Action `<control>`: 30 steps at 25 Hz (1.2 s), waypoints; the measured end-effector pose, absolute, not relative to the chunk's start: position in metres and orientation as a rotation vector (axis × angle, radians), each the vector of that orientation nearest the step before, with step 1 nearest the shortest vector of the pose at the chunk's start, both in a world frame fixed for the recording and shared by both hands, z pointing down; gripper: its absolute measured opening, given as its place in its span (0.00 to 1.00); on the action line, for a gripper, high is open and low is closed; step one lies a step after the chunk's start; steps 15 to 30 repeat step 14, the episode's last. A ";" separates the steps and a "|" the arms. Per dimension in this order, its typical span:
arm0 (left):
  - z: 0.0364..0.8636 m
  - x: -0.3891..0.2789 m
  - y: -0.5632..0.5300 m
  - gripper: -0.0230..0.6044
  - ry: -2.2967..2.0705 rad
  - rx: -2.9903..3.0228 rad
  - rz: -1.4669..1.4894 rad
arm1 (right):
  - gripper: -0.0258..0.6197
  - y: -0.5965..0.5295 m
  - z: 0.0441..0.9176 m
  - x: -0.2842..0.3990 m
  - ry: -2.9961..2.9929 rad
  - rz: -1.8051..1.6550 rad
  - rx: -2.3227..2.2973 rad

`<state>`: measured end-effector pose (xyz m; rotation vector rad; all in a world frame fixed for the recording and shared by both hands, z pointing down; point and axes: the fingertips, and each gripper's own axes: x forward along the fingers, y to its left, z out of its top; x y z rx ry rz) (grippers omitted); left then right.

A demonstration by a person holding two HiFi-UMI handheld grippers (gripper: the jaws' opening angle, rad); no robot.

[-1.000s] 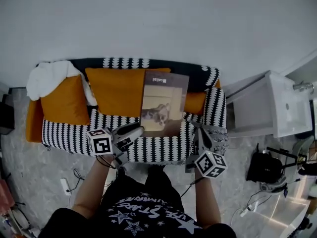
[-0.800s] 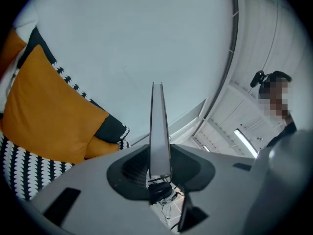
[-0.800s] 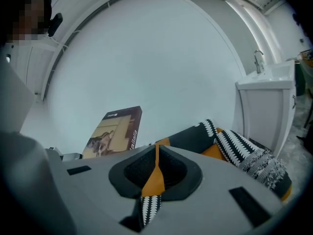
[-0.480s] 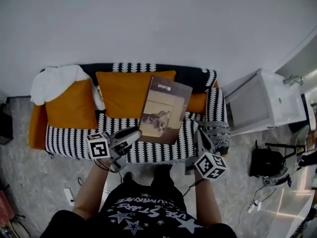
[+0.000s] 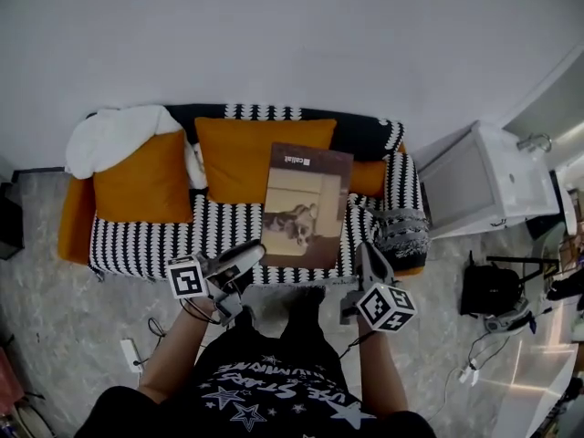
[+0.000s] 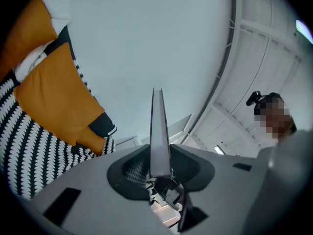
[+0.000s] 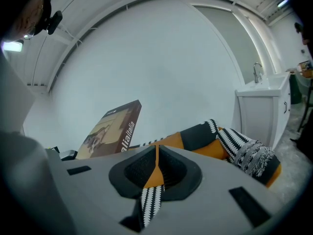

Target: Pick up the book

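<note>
One book (image 5: 306,206), one black-and-white sofa (image 5: 137,245), two large orange cushions (image 5: 143,177), one white blanket (image 5: 114,137), and two grippers, left gripper (image 5: 255,248) and right gripper (image 5: 364,250), are counted.

At twelve o'clock you face a plain white wall (image 5: 292,35) behind a black-and-white patterned sofa (image 5: 146,235) with orange cushions (image 5: 141,176). A white sink cabinet (image 5: 474,185) stands at two o'clock. Grey stone floor (image 5: 55,327) spreads at eight o'clock.
</note>
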<state>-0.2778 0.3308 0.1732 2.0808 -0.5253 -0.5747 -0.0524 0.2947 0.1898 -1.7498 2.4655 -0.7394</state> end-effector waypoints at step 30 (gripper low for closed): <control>0.170 -0.276 0.331 0.24 -0.498 2.060 -0.587 | 0.09 0.315 0.198 -0.038 2.403 -0.761 -1.808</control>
